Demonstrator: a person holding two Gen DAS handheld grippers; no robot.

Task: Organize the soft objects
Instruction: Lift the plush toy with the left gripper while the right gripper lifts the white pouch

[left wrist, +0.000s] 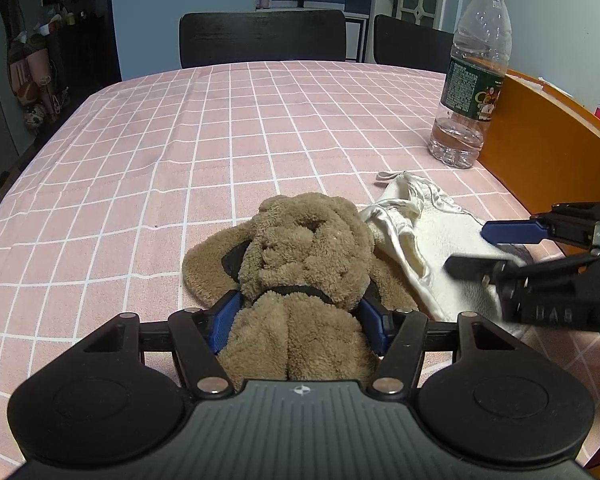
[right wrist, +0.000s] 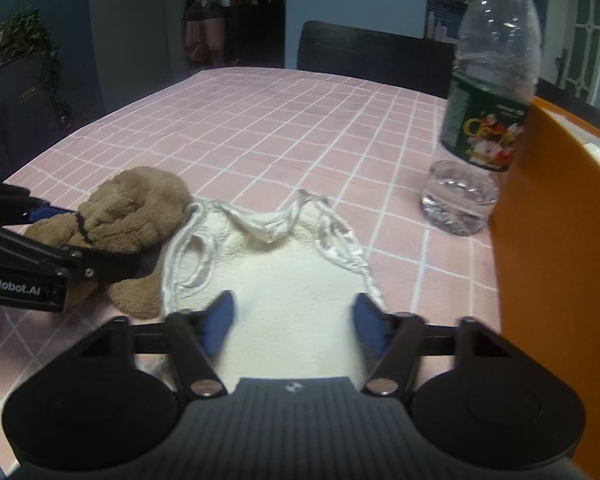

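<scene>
A brown plush dog (left wrist: 304,248) lies on the pink checked tablecloth (left wrist: 220,140). My left gripper (left wrist: 299,320) is shut on it, with a blue pad pressing into each side of its neck. Touching the dog's right side is a flat white fleecy cloth with satin straps (right wrist: 284,264). My right gripper (right wrist: 294,320) hovers low over the near part of this cloth, its blurred blue pads apart and the cloth flat between them. In the left wrist view the right gripper (left wrist: 466,246) comes in from the right above the white cloth (left wrist: 440,236). The right wrist view shows the left gripper (right wrist: 108,240) around the plush dog (right wrist: 136,208).
A clear water bottle (left wrist: 474,72), nearly empty, stands at the right beside the tall orange wall of a container (left wrist: 540,144). Two dark chairs (left wrist: 262,38) stand behind the table's far edge. The tablecloth stretches away to the left and back.
</scene>
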